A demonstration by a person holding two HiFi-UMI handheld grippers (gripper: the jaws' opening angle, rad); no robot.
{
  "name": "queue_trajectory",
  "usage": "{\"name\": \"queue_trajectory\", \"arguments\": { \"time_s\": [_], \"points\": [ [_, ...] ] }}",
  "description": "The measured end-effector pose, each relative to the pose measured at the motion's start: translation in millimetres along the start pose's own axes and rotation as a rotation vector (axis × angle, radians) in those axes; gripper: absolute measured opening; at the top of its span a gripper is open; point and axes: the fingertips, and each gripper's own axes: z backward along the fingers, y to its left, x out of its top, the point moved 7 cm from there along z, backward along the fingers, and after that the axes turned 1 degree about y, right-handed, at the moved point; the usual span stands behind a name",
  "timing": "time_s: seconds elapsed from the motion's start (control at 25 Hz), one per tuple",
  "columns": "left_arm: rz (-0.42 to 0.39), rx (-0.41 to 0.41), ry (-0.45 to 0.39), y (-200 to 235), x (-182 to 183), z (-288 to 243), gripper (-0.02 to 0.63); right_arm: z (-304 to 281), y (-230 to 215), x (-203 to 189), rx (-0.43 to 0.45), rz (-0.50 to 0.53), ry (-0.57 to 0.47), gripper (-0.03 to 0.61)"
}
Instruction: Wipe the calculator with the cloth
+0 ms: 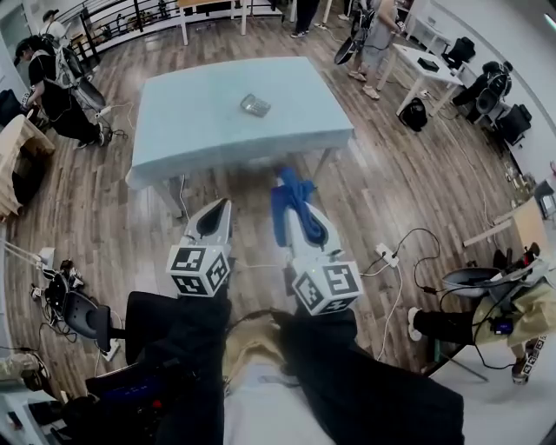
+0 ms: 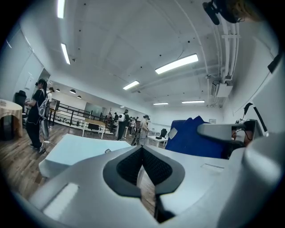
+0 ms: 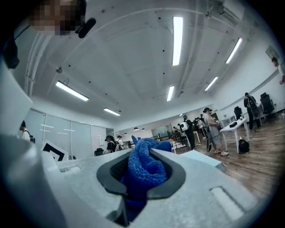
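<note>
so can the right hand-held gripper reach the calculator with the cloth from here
Probably not yet. The right hand-held gripper, shut on the cloth, is short of the table, where the calculator lies. Nothing blocks it; stepping closer should do.

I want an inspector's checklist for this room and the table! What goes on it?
Surface: table under a pale blue cover, on a wooden floor.
Job's things: calculator lies on the table toward its far side; blue cloth is in the right gripper.
Clutter: nothing seen on the table besides the calculator.
Grippers: left gripper shut, nothing in it; right gripper shut on the cloth; both short of the table.
Cables: power strip and cables on the floor at the right.
Surroundings: people standing, a white desk, a railing at the back.
</note>
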Motion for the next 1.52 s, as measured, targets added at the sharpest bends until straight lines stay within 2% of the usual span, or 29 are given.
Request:
{"name": "queue_trajectory", "arguments": {
  "time_s": [0.44, 0.96, 1.52],
  "points": [
    [-0.009, 0.006, 0.014, -11, -2, -20, -0.002, -6, -23, 1, 0.020, -0.029, 0.008, 0.054],
    [-0.002, 0.042, 0.042, -25, -21, -23, -0.002, 10, -45, -15, 0.027, -0.065, 0.050, 0.055],
    [0.012, 0.023, 0.081, -51, -53, -33, -0.002, 35, -65, -36, 0.019, -0.090, 0.087, 0.055]
  ]
}}
